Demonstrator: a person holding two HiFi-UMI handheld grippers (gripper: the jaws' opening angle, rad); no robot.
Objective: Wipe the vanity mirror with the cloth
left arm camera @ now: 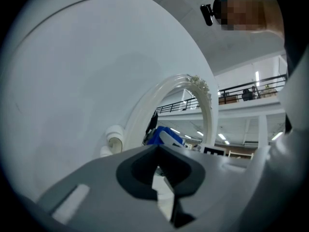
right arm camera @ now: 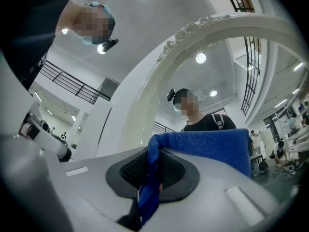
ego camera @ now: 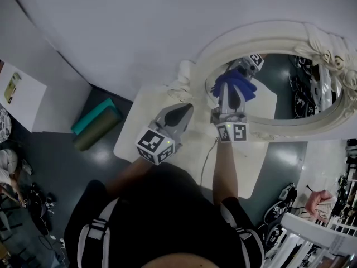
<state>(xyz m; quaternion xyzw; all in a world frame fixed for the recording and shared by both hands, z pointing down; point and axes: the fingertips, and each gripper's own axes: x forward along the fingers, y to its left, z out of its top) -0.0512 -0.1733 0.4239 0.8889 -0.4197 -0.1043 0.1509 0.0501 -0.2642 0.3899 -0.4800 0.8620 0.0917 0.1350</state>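
The oval vanity mirror, in a cream carved frame, stands on a white table against the wall. My right gripper is shut on a blue cloth held against the left part of the glass. In the right gripper view the cloth hangs folded over the jaws of the right gripper, with the frame arching above. My left gripper is shut with nothing in it, just left of the frame's lower scroll. The left gripper view shows the frame and the cloth ahead.
A thin cable runs across the table toward me. A teal roll lies on the dark floor left of the table. A white rack and shoes sit at the lower right. The white wall is close behind.
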